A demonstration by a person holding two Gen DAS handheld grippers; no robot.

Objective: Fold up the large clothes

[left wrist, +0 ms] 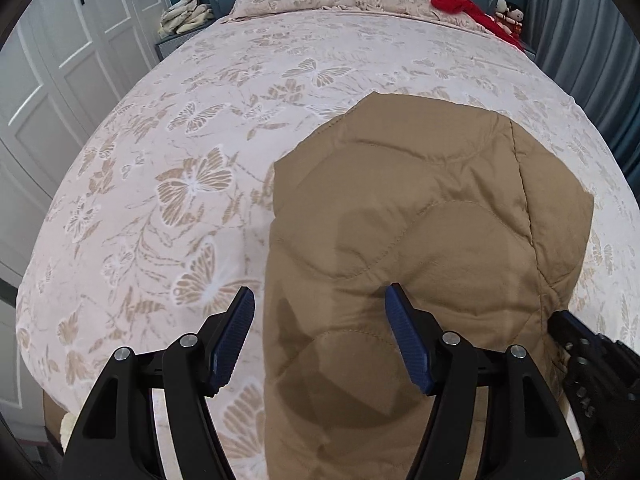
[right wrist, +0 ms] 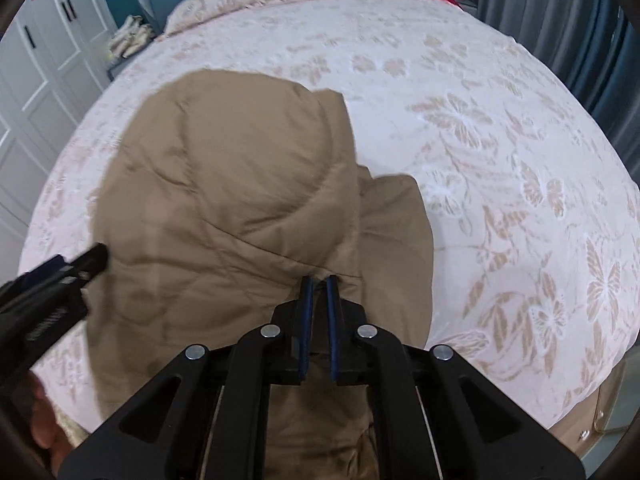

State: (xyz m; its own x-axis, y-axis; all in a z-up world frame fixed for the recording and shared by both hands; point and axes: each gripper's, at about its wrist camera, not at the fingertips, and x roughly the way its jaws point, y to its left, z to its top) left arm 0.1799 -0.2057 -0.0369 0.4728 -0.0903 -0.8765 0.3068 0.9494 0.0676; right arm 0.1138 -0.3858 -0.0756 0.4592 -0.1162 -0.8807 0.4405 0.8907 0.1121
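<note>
Garment: tan quilted coat [left wrist: 420, 216] lying on the bed [left wrist: 180, 140], near the foot edge; partly folded, one panel lapped over another at its right side.
Right gripper [right wrist: 320, 280]: jaws pressed nearly together, pinching a fold of the coat at its near edge.
Left gripper [left wrist: 320, 300]: jaws spread wide above the coat's left edge; nothing between them; pads clear of the fabric, as far as can be judged.
Risk, slip: thick slippery padding may slide out of the narrow pinch; the fold would then fall open.
Risk, uneven lift: one-sided hold may drag the coat askew; the lapped panel could shift.
Risk, miss: left jaws may close on the bedspread together with the coat.
Writing: none legible on coat or bedding; markings on the gripper bodies too blurred to read.
</note>
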